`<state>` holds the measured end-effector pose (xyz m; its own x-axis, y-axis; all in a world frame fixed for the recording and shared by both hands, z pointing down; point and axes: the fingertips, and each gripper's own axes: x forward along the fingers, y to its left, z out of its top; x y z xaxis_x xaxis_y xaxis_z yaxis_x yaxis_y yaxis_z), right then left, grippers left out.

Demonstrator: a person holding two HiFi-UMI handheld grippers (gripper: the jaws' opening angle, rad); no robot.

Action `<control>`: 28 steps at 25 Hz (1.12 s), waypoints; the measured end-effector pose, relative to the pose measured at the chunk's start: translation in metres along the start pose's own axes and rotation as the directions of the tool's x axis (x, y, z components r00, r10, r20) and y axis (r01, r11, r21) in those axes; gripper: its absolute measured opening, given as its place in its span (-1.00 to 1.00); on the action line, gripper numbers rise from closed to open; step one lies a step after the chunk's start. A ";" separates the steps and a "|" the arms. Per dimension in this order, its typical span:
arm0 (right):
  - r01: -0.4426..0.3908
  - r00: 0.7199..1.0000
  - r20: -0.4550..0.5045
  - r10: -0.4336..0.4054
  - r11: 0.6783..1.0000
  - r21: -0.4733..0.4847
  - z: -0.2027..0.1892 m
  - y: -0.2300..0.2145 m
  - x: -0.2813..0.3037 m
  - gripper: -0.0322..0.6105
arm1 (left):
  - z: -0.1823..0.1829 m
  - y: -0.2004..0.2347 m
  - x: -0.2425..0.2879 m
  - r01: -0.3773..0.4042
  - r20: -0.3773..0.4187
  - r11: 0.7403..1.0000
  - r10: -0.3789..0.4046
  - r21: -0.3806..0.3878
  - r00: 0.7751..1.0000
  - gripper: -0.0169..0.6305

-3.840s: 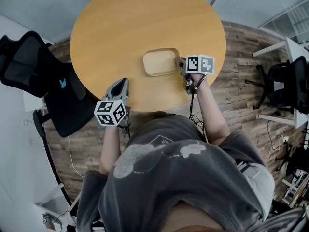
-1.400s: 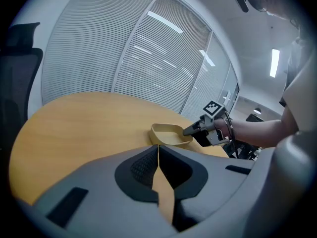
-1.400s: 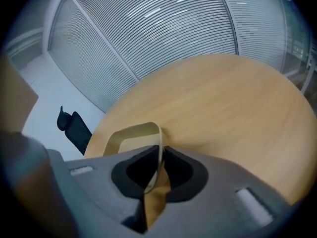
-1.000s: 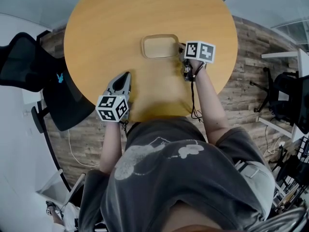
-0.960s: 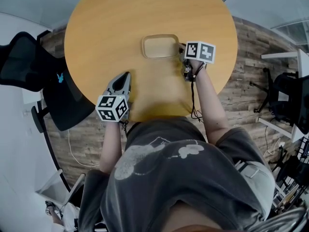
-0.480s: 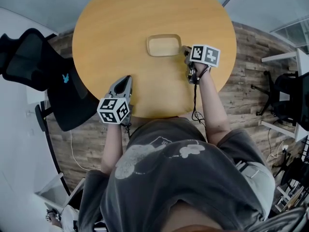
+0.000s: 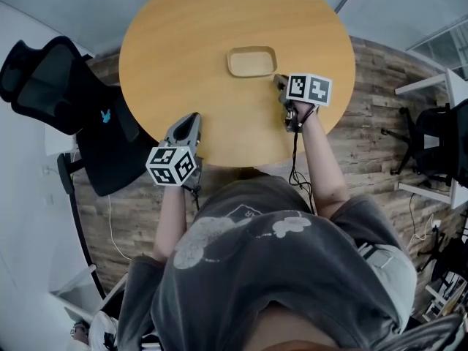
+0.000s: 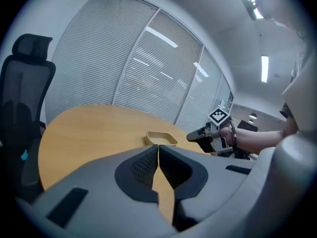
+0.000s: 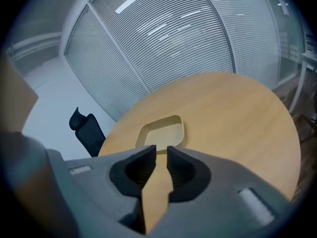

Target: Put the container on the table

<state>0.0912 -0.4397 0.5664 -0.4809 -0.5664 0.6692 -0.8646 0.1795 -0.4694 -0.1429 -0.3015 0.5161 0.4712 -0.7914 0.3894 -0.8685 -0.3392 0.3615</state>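
While container [image 7: 252,61] sits inside table [image 7: 190,42] edge — right claw [image 7: 280,83] ajar, empty; left claw [image 7: 191,118] closed.

Soft, cool light falls evenly on the table [image 7: 190,64] with only faint shadows, ceiling strips [image 8: 264,69] glare above it, and both gripper views warp and darken at their edges.

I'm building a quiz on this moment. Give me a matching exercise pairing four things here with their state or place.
1 container
2 left gripper
3 right gripper
4 office chair

A jaws slightly apart, empty
B beside the table, on the floor
C jaws together, empty
D resting on the table

Pairs: 1-D, 2-C, 3-A, 4-B
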 end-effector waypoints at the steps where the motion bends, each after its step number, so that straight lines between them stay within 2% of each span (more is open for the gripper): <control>1: -0.006 1.000 0.002 0.006 1.000 -0.004 -0.004 0.006 -0.003 -0.69 | 0.001 0.000 -0.005 0.001 0.007 1.000 -0.001 0.001 1.000 -0.95; 9: -0.040 0.999 0.004 0.041 0.999 -0.033 -0.047 0.044 -0.031 -0.69 | -0.007 -0.011 -0.050 0.016 0.035 1.000 -0.017 0.027 0.999 -0.95; 13: -0.047 0.999 -0.008 0.046 0.997 -0.059 -0.073 0.059 -0.044 -0.69 | -0.019 -0.018 -0.073 0.027 0.040 0.999 -0.028 0.032 0.999 -0.95; 25: -0.071 0.997 0.008 0.071 0.996 -0.054 -0.153 0.099 -0.097 -0.72 | -0.062 -0.035 -0.151 0.045 0.046 0.999 -0.045 0.017 0.998 -0.95; 28: -0.073 0.997 0.020 0.074 0.997 -0.038 -0.172 0.103 -0.112 -0.89 | -0.072 -0.043 -0.166 0.053 0.048 0.998 -0.054 0.018 0.997 -0.95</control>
<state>0.0310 -0.2194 0.5424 -0.5404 -0.5679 0.6209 -0.8321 0.2507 -0.4948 -0.1724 -0.1187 0.4967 0.5096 -0.7955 0.3279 -0.8447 -0.3899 0.3668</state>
